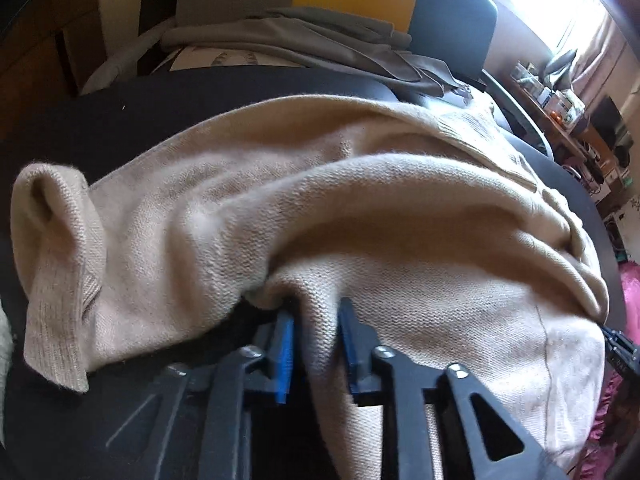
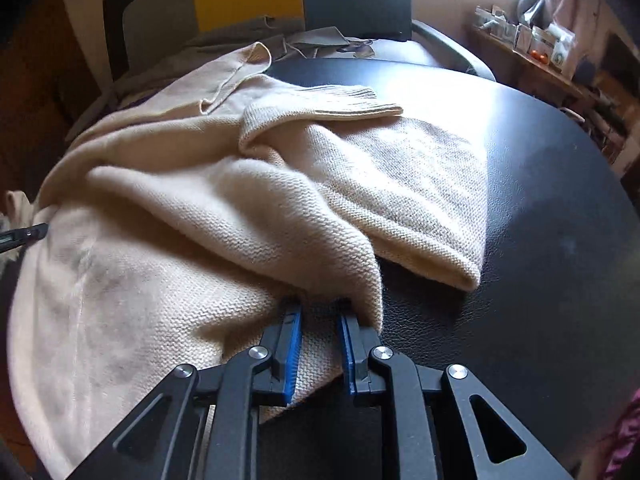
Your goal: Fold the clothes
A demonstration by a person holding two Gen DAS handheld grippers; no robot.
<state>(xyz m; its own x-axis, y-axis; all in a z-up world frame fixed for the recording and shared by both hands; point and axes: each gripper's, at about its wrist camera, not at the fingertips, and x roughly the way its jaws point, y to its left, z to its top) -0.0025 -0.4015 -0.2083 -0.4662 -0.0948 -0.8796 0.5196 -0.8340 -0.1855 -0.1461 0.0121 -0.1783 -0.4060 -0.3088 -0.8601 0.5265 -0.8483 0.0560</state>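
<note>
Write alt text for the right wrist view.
The right tool, black with blue pads, straddles a fold at the near edge of a rumpled cream knit sweater lying on a black table. A ribbed cuff rests on top; grey clothes lie behind.

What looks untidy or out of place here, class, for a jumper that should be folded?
The beige jumper lies bunched in thick ridges on the black table, not flat. One ribbed cuff sprawls loosely across the top, and a grey garment lies crumpled behind.
</note>
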